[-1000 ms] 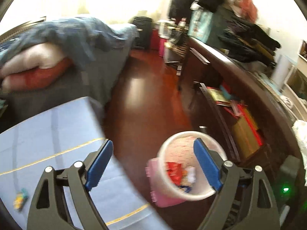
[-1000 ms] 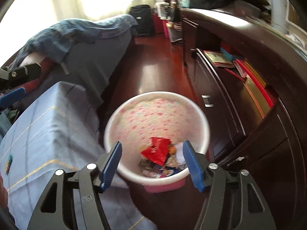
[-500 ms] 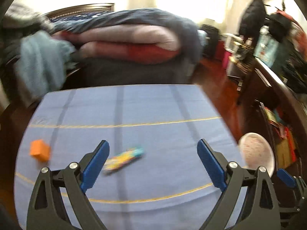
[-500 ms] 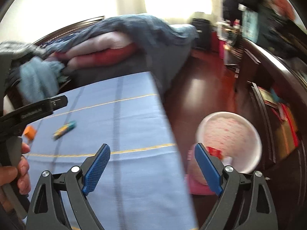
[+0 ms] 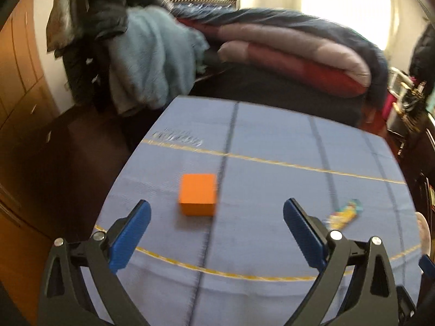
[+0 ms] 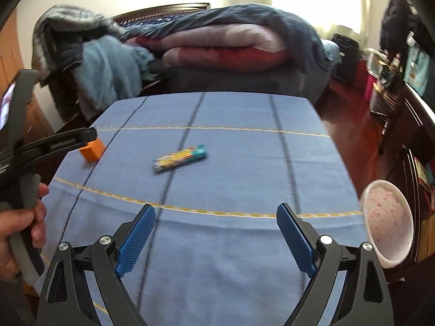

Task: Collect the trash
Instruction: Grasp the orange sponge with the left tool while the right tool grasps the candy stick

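orange box [image 5: 198, 194]: 1, near tablecloth's left edge | colourful wrapper [image 6: 180, 159]: 1, mid tablecloth | blue tablecloth [image 6: 244, 258]: 1 | pink-speckled bin [image 6: 387, 221]: 1, off its right edge | grippers: 2

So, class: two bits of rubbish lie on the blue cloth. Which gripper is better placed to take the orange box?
Left. The orange box lies just ahead of the left gripper, whose empty jaws are opening. The right gripper faces the wrapper instead.
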A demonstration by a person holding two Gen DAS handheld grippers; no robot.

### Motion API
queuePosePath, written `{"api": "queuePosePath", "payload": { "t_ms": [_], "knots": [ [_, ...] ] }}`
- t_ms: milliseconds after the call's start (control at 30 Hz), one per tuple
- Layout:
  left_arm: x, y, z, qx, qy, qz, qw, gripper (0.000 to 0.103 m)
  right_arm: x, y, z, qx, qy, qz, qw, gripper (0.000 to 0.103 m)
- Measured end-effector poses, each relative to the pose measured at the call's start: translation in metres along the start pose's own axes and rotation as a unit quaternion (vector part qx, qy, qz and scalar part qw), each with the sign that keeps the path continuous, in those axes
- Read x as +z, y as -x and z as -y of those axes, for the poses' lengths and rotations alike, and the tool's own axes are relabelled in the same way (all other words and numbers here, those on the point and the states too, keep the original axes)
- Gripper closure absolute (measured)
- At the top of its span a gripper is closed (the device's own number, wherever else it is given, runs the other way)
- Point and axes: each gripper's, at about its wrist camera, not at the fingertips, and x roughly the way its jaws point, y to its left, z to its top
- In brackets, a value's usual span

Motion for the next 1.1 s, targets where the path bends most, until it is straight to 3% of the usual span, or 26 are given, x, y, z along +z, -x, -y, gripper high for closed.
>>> {"api": "queuePosePath", "payload": {
  "t_ms": [200,433,500,600,633,733,933,1100],
  "knots": [
    [0.011,-0.037,-0.007,-0.013,0.009,-0.019,0.9997,0.007,0.007,-0.017,-0.023,0.002,0.019,-0.009,1.000,0.013],
    [0.015,-0.064,-0.003,-0.021,0.006,-0.040,0.9989,0.024,0.023,-0.050,-0.027,0.003,-0.010,-0.026,1.000,0.013],
    [0.015,-0.067,-0.004,-0.025,0.010,-0.043,0.9987,0.032,0.027,-0.061,-0.027,0.004,-0.021,-0.034,0.999,0.013],
    [0.015,-0.070,-0.007,-0.024,0.010,-0.041,0.9988,0.053,0.032,-0.076,-0.031,0.001,-0.032,-0.040,0.999,0.013],
    [0.016,-0.071,-0.007,-0.022,0.009,-0.040,0.9989,0.066,0.035,-0.083,-0.034,-0.001,-0.028,-0.042,0.999,0.013],
    [0.018,-0.071,-0.015,-0.039,0.020,-0.041,0.9982,0.067,0.039,-0.092,-0.041,-0.008,-0.005,-0.040,0.999,0.013],
    [0.017,-0.067,-0.027,-0.040,0.026,-0.041,0.9980,0.067,0.052,-0.115,-0.053,-0.035,0.112,-0.040,0.992,0.004],
    [0.019,-0.065,-0.030,-0.042,0.031,-0.038,0.9979,0.067,0.055,-0.125,-0.047,0.009,0.117,-0.053,0.992,0.007]
  ]
}}
